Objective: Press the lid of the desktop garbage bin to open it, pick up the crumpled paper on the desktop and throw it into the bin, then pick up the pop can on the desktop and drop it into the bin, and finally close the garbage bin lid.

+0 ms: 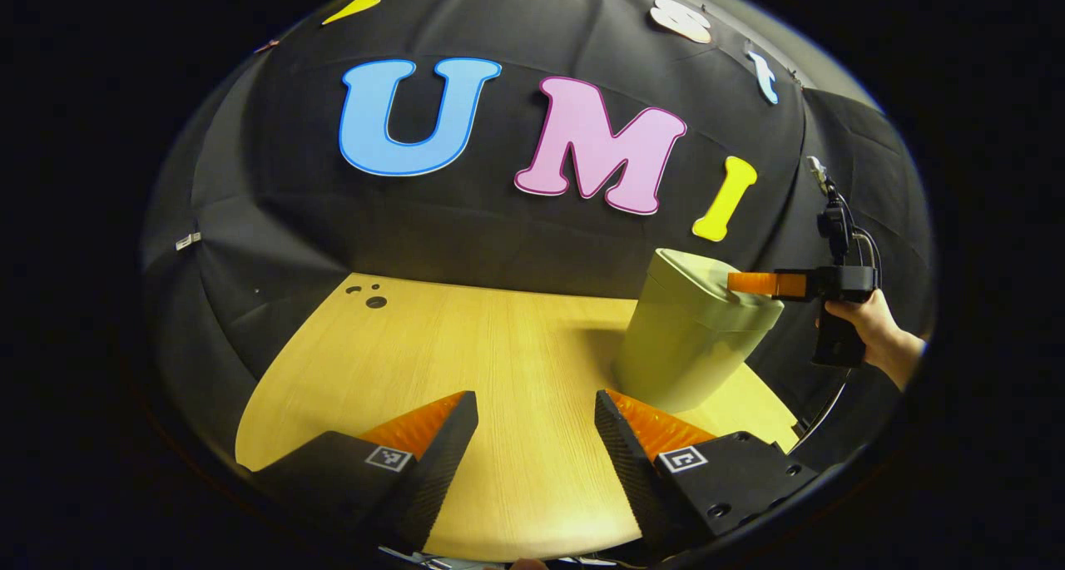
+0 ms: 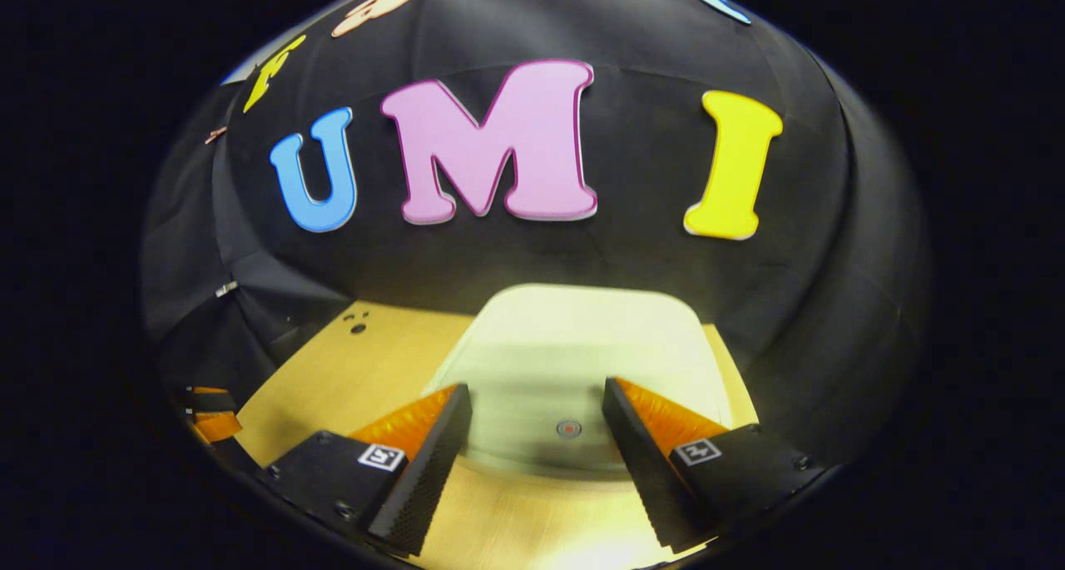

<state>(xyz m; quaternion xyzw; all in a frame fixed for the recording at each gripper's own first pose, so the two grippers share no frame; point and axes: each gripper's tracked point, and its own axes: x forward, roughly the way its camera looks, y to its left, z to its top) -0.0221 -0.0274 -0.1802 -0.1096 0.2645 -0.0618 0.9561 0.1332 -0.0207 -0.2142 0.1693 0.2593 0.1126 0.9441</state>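
Pale wood desktop (image 1: 499,345) before black cloth wall (image 1: 291,220); green garbage bin (image 1: 686,345) lid down; left gripper (image 1: 537,412) wide apart, empty; right gripper (image 2: 537,403) spread, empty, over lid (image 2: 582,337).

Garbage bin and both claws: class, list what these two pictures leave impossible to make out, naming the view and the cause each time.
- Bin contents, both views: the lid lies flat over them.
- Whether the right claw touches the lid, left gripper view: too far and small; right gripper view: lid surface blurred.
- Bin's base, right gripper view: hidden behind the right claw's fingers.
- Table's near edge, left gripper view: covered by the left claw.
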